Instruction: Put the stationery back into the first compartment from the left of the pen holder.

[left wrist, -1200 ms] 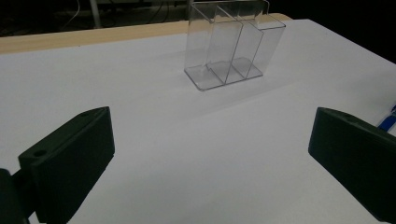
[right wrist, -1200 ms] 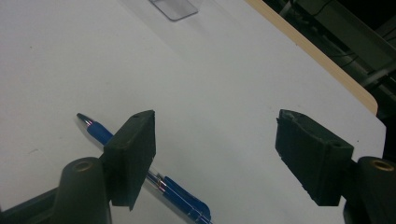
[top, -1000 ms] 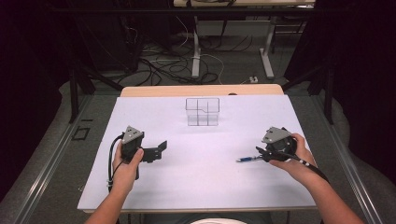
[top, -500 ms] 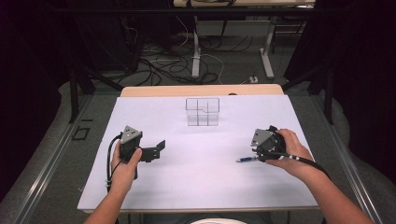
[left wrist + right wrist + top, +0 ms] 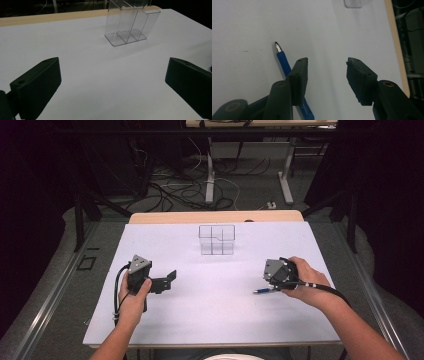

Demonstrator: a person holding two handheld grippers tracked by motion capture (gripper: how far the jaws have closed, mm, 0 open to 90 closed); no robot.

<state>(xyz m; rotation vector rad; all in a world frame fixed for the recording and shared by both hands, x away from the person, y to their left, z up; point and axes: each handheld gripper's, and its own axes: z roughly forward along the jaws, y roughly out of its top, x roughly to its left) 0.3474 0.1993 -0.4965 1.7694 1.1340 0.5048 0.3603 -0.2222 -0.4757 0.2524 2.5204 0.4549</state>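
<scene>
Both grippers gape: the left gripper (image 5: 170, 279) at lower left, the right gripper (image 5: 325, 71) beside a blue pen (image 5: 283, 61) on the tabletop (image 5: 220, 320).

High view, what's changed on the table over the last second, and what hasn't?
The right gripper has moved left and slightly toward the person, coming over the blue pen. In its own view the jaws stand open, with the pen passing beneath the left one, not clamped. The pen, the left gripper, open, and the clear divided organizer stayed where they were.
</scene>
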